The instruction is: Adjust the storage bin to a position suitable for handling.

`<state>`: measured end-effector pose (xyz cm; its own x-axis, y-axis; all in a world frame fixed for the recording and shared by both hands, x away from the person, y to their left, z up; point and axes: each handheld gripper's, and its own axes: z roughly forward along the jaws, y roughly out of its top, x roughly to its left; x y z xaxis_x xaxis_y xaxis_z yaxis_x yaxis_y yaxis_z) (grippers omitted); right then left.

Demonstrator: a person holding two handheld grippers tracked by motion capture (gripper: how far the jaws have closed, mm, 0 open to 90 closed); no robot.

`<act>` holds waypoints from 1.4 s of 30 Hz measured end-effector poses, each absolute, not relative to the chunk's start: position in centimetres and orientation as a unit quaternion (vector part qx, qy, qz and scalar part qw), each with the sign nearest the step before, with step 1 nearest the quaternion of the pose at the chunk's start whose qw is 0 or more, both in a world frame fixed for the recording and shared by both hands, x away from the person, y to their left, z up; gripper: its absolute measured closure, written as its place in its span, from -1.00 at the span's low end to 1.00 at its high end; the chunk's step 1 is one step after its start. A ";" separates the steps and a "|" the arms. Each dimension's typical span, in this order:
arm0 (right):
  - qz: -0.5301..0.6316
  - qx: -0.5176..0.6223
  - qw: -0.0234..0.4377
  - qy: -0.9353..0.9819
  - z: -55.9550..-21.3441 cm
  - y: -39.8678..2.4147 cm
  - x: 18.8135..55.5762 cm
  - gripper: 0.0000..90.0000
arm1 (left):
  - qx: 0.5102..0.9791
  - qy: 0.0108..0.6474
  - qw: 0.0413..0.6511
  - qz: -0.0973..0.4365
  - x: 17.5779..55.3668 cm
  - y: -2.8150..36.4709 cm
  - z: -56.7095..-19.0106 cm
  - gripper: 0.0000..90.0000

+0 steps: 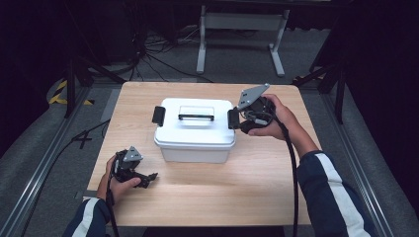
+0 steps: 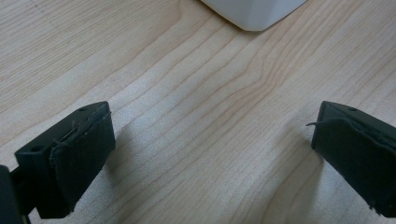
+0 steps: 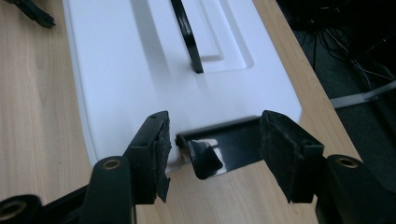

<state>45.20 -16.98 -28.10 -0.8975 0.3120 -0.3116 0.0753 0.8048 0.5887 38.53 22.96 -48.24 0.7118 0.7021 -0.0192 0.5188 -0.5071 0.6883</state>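
A light wooden table carries everything, with grey floor, dark cables and a white metal frame behind its far edge. A white lidded box stands at the middle of the table, slightly toward the far side, its lid on, with a black carrying handle lying flat in a recess on top. A black latch sits on the box's left end and another black latch on its right end. The right gripper is at that right end, its jaws partly open on either side of the latch; the left pad looks close against the latch's edge, the other stands a little apart, so no firm clamp shows. The left gripper rests low over bare wood near the front left of the table, well apart from the box, its jaws spread wide with nothing between them; a white corner of the box shows beyond them.
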 end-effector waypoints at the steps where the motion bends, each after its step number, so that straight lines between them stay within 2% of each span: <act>1: 0.293 0.101 0.200 0.929 -28.0 -16.7 45.3 -0.03 | 0.858 0.356 0.346 0.132 38.5 23.0 -48.2 -1.00; 11: 0.284 0.081 0.193 0.936 -27.4 -14.4 46.0 0.01 | 0.858 0.356 0.346 0.133 38.5 23.0 -48.2 -1.00; 16: 0.274 0.064 0.191 0.940 -27.1 -12.7 46.3 0.08 | 0.858 0.356 0.346 0.132 38.5 23.0 -48.2 -1.00; 35: 0.196 0.022 0.178 0.964 -27.7 -7.9 47.6 0.51 | 0.858 0.356 0.346 0.132 38.5 23.0 -48.2 -1.00; 42: 0.182 0.012 0.184 0.966 -28.0 -6.9 47.7 0.77 | 0.858 0.356 0.346 0.132 38.5 23.0 -48.2 -1.00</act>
